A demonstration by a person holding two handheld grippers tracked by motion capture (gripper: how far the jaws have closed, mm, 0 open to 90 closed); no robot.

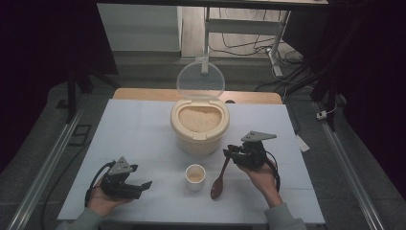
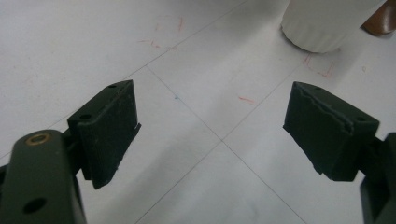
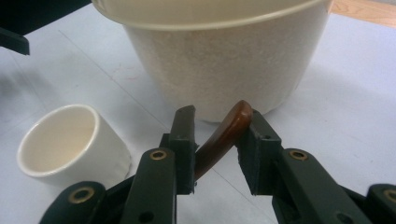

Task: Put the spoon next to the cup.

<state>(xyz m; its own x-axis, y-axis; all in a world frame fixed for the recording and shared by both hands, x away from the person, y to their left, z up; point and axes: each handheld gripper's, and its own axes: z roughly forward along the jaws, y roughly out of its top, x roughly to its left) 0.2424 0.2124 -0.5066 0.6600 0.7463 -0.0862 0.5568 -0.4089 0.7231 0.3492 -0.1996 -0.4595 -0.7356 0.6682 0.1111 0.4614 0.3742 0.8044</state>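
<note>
The small white cup (image 1: 195,177) stands on the white tabletop (image 1: 143,139) and serves as the landmark here; in the high view it sits just in front of the large cream rice container (image 1: 199,125), whose clear round lid (image 1: 200,79) stands tipped up at the far side, with pale grains filling the tub. Right beside the cup lies the brown wooden spoon (image 1: 219,178), its bowl resting on the tabletop near the cup's right side and its handle slanting up and away toward the right gripper (image 1: 238,154). In the right gripper view the handle end of the spoon (image 3: 224,137) lies between that gripper's jaws, which are spread a little wider than the handle; it leans against the right-hand jaw and passes close by the left-hand one, so the jaws are not pinching it. The cup (image 3: 70,142) appears to the left of these jaws. The left gripper (image 1: 135,184) hovers well to the left of the cup, held low over the tabletop, its jaws spread wide with nothing between them.
</note>
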